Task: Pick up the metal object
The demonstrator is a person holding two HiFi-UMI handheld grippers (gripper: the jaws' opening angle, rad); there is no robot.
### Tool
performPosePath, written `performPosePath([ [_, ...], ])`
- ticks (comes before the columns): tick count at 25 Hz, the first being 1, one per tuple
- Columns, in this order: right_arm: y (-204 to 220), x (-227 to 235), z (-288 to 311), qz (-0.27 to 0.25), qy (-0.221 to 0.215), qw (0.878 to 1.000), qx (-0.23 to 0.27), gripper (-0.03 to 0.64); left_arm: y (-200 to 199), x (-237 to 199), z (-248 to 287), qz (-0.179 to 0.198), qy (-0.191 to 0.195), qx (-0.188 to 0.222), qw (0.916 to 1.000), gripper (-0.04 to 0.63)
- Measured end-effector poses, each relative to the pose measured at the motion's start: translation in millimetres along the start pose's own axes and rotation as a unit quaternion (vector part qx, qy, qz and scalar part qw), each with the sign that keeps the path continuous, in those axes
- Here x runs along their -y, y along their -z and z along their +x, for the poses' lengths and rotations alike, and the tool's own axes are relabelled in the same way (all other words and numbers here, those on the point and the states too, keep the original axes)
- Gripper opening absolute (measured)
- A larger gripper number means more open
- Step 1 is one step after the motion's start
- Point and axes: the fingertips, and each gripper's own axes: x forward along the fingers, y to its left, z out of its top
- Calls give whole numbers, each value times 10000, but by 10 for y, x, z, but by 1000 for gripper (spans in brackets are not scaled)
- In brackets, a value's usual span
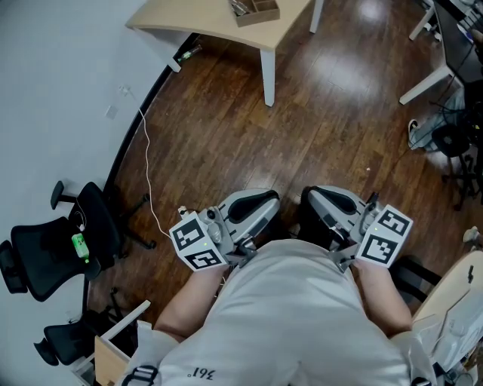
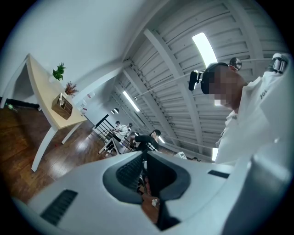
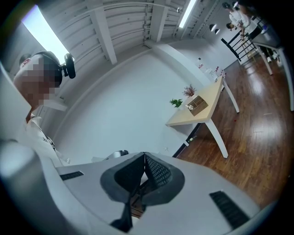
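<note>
**Both tools shut and empty; metal object far off on the desk**

- Far left: a black office chair [image 1: 45, 252] stands on the wood floor [image 1: 226, 128] by the white wall. A white cable [image 1: 148, 162] runs over the floor from the wall towards me.
- Left tool [image 2: 145, 157]: I hold it near my body, over bare floor, with its marker cube [image 1: 198, 240] on the left side. The jaws are together, the ribbed pads meet at the tips, and nothing is between them.
- Far centre: a light wooden desk [image 1: 196, 22] on white legs, well apart from both tools. A wooden box [image 1: 263, 13] sits on it.
- Metal object [image 1: 240, 6]: the only candidate I see is a greyish piece in the left end of that box. It is too small to confirm.
- In the left gripper view, two small plants [image 2: 59, 71] stand on the same desk beyond the box, by the wall.
- Right tool [image 3: 144, 157]: I hold it just beside the left one, apart from it, also near my body. Its marker cube [image 1: 385, 235] is on the right side. The jaws are closed tip to tip and hold nothing.
- Far right: white legs of a second desk [image 1: 430, 79], with dark cables on the floor beside them.
</note>
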Motion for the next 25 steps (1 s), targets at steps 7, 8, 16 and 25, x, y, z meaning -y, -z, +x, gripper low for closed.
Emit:
performPosePath([
  [7,-206,241,160,12,-204,9998,-63,2,-105,-245,130,69,-335,87,9994,5],
  [8,-248,280,200,4,-252,9996,-80,2,-132,-290,151,77,-394,110,9991,18],
  [16,-785,654,409,-139,-534,9983,-175,2,-394,-650,557,54,-541,265,9982,48],
  [25,-1317,1187,402,-84,-648,9973,-333,2,-656,-950,1198,26,-651,407,9970,48],
])
